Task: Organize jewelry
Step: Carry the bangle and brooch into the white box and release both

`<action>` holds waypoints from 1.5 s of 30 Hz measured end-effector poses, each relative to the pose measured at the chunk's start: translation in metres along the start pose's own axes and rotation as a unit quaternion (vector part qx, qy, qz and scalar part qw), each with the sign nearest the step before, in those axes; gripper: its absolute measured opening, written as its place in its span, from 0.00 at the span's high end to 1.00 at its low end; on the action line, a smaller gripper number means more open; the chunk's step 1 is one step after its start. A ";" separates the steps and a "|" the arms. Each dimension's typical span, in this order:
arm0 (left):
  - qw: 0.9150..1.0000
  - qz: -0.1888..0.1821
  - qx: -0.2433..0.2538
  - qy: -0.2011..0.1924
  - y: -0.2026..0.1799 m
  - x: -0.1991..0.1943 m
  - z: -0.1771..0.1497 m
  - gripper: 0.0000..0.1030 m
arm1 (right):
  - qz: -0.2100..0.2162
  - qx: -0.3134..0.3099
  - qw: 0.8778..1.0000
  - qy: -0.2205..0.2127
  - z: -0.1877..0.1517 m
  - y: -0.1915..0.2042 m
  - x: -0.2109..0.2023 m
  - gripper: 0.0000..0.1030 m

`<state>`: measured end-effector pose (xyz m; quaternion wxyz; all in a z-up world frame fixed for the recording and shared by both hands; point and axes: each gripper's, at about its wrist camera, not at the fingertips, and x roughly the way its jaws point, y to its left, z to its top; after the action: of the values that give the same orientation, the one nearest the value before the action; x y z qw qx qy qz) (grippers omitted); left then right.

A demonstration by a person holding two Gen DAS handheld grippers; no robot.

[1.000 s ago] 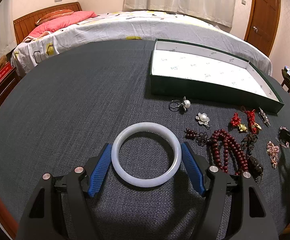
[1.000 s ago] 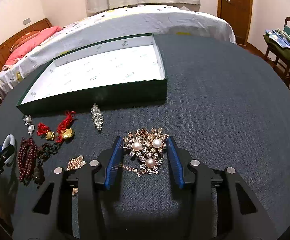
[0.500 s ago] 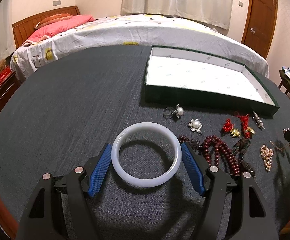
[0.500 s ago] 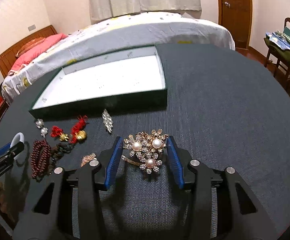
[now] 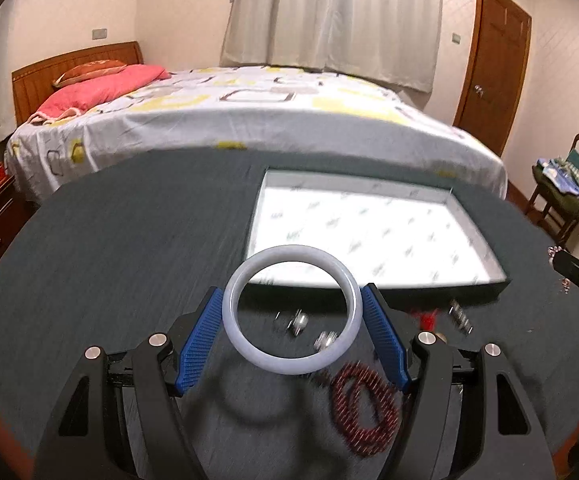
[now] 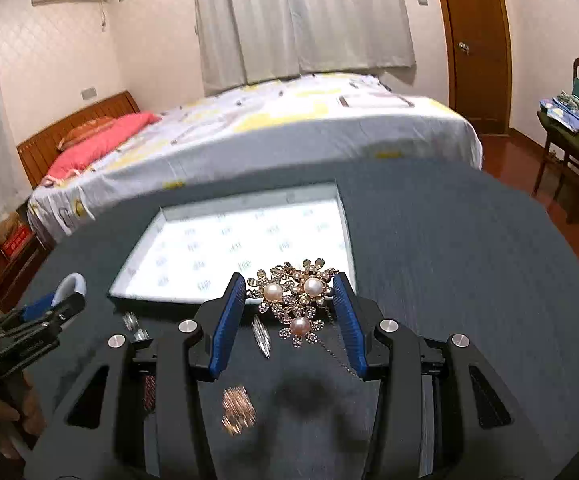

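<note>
Your left gripper (image 5: 292, 334) is clamped on the white bangle (image 5: 291, 309): both blue pads (image 5: 197, 350) press its outer rim, and the ring is held clear of the dark table cloth (image 5: 129, 240), with its shadow visible below. Through the ring you can see two small pearl pieces (image 5: 301, 322) lying on the cloth, blurred. The dark red bead strand (image 5: 363, 406) lies on the cloth at lower right, just beside the right-hand pad. Your right gripper (image 6: 289, 318) pinches the gold pearl flower brooch (image 6: 295, 294) between its pads, a thin chain hanging from it. The green tray with the white printed lining (image 6: 329, 196) lies beyond both grippers on the cloth. A small gold piece (image 6: 238, 410) lies below the brooch.
</note>
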<state>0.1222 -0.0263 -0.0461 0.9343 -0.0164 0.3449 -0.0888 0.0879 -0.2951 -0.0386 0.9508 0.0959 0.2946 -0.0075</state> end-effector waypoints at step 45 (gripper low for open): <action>0.993 -0.047 0.039 0.100 -0.069 0.148 0.021 0.33 | -0.021 -0.010 0.995 0.100 -0.003 -0.016 0.142 0.57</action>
<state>0.2353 -0.1213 -0.1182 0.8897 0.0129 0.4318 -0.1476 0.2026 -0.3047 -0.1233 0.9172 0.0801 0.3901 -0.0144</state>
